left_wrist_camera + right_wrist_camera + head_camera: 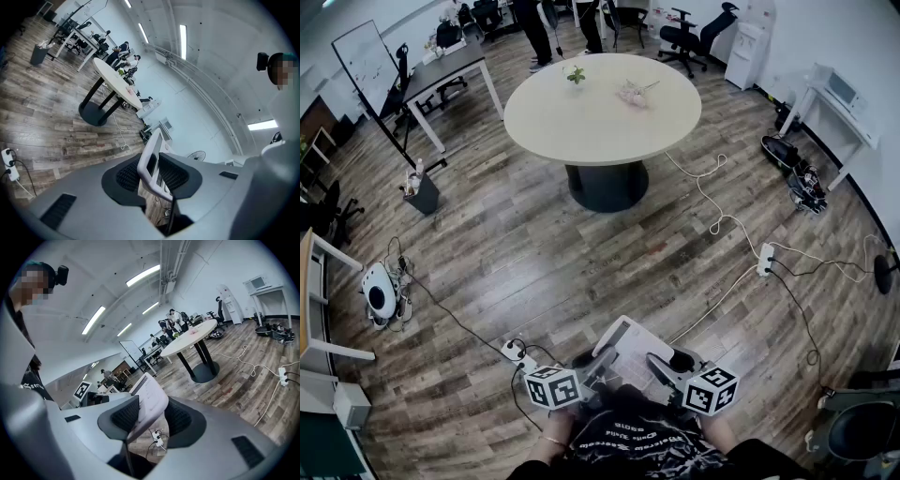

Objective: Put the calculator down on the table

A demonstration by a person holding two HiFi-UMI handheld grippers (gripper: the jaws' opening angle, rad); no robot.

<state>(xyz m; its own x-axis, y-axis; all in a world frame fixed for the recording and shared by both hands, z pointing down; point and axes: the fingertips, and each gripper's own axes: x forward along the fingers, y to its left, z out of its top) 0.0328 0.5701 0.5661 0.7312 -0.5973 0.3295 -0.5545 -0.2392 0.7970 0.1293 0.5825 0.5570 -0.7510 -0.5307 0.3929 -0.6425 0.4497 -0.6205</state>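
Note:
I hold a white calculator close to my body, over the wooden floor, with a gripper on each side. My left gripper is shut on its left edge; in the left gripper view the calculator stands edge-on between the dark pads. On the other side my right gripper is shut on it, and the right gripper view has the calculator, tilted, between that gripper's pads. The round beige table stands well ahead on a dark pedestal, apart from both grippers.
A small plant and a pinkish object sit on the table's far half. Cables and power strips lie on the floor. A desk, office chairs and people are at the back, a bin at the left.

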